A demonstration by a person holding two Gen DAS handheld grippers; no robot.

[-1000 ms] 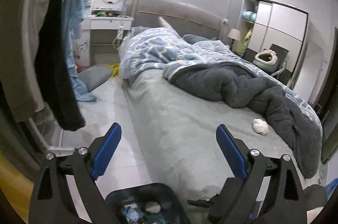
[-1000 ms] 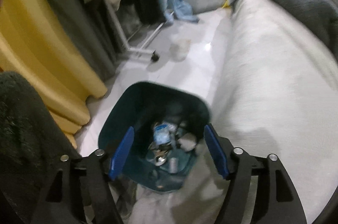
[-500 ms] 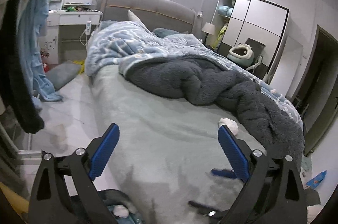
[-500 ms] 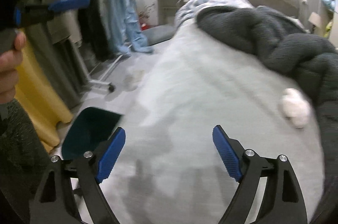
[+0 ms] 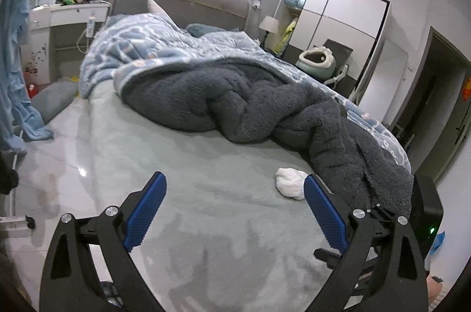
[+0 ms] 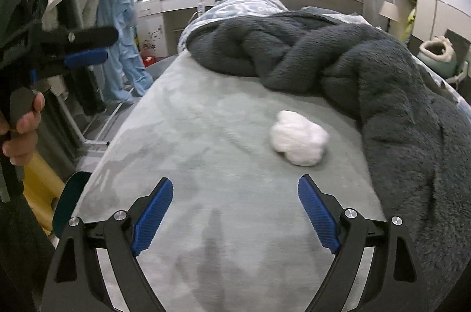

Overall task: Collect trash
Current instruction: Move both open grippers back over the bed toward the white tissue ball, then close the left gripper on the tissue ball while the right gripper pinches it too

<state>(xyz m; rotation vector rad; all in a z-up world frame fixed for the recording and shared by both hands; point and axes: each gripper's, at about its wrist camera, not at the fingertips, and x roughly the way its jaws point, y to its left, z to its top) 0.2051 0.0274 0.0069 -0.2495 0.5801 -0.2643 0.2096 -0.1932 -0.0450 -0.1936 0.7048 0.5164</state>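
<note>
A crumpled white tissue ball (image 6: 298, 141) lies on the grey-green bed sheet (image 6: 206, 141), next to the dark grey blanket. It also shows in the left wrist view (image 5: 290, 185), just behind my left gripper's right finger. My right gripper (image 6: 235, 209) is open and empty, above the sheet, a little short of the tissue. My left gripper (image 5: 235, 206) is open and empty over the bed's near edge. The dark teal trash bin (image 6: 69, 200) shows only as a rim at the bed's left side.
A dark grey fleece blanket (image 6: 382, 82) and a blue patterned quilt (image 5: 153, 47) cover the far and right side of the bed. A clothes rack with hanging garments (image 6: 88, 3) stands on the left. A white dresser (image 5: 67, 14) and a wardrobe (image 5: 338, 23) stand at the back.
Both grippers have swung up from the trash bin toward the bed. The right gripper has come closer to the white tissue ball. The bin has slid out of view at the lower left.
</note>
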